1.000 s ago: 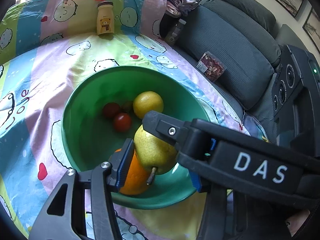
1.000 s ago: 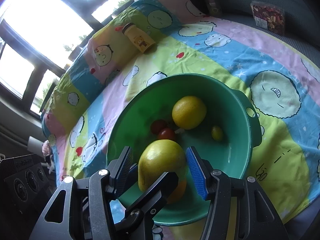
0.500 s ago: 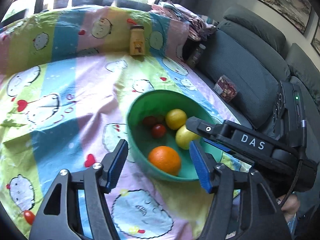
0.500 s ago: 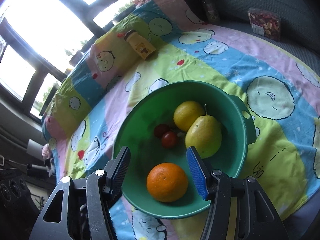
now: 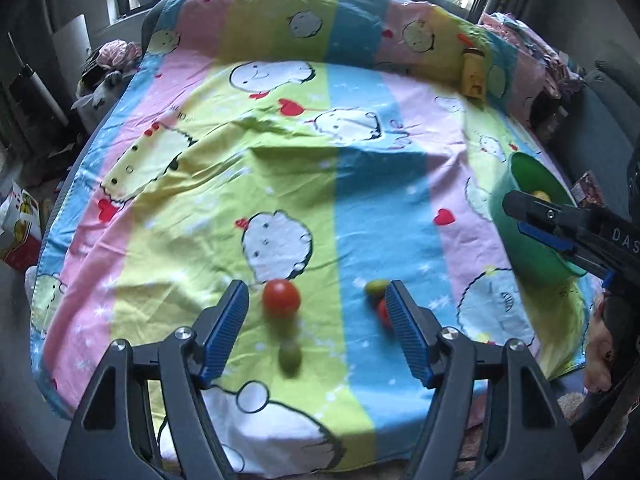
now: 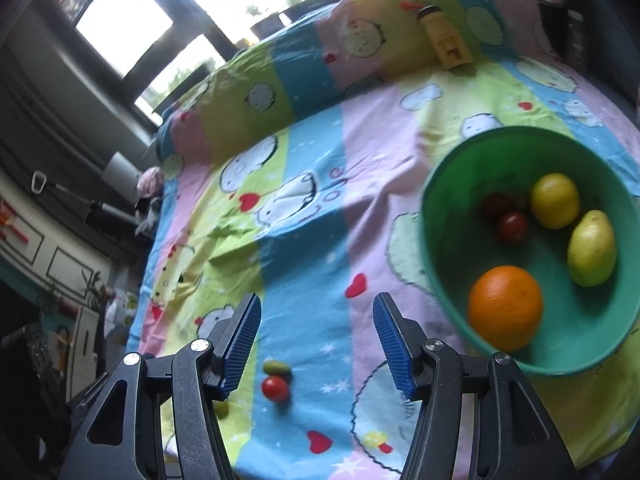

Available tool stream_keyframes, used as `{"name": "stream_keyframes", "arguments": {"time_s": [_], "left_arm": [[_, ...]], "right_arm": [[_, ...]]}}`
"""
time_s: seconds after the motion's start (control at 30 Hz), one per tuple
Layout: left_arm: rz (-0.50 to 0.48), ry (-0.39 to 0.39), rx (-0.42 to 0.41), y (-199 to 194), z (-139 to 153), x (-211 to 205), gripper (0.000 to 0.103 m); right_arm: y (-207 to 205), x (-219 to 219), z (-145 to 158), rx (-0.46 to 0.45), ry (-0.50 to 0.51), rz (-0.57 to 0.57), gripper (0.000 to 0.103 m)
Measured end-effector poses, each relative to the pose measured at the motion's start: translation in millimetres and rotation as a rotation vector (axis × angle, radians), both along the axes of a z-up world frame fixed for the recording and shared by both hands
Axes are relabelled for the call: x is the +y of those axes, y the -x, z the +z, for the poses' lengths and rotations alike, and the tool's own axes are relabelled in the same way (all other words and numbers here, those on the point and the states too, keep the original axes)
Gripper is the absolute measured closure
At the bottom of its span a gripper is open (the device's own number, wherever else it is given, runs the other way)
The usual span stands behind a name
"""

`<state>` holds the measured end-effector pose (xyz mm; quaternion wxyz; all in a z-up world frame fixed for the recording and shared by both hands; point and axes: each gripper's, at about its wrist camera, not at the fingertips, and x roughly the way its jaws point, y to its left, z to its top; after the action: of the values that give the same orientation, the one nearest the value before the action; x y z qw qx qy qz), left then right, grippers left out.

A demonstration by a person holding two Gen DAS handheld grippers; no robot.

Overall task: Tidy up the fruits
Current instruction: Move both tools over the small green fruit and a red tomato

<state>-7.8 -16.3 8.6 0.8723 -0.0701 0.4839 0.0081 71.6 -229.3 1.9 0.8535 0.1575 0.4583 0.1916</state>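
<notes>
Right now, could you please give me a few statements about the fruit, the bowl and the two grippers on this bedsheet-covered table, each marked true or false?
1. The round orange fruit lies inside the green plastic bowl. True.
2. The yellow-green pear lies outside the bowl on the cartoon-print sheet. False: it is in the bowl, beside the yellow lemon.
3. The left gripper clamps the red tomato. False: its jaws are opening and the tomato sits loose on the sheet.
4. The right gripper holds nothing. True.
5. The yellow bottle stands inside the bowl. False: it stands on the sheet, apart from the bowl.
</notes>
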Motion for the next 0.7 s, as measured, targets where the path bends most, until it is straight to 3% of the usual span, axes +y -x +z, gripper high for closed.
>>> {"name": "stream_keyframes", "arguments": {"time_s": [0.2,0.3,0.5,0.7], "left_arm": [[0.012,0.044,0.092,11,-30,10,0.041],[0.019,0.043,0.132,12,-41,10,0.052],[0.031,0.085,0.193,6,-59,14,0.064],[0.034,0.115,0.213,1,-66,15,0.068]], "right_arm": [[-7,56,-28,0.08,0.04,0.152,0.044],[-9,73,-42,0.112,0.083,0.183,0.045],[-10,88,-61,0.154,0.158,0.209,0.067],[-13,91,-69,0.179,0.173,0.219,0.067]]}}
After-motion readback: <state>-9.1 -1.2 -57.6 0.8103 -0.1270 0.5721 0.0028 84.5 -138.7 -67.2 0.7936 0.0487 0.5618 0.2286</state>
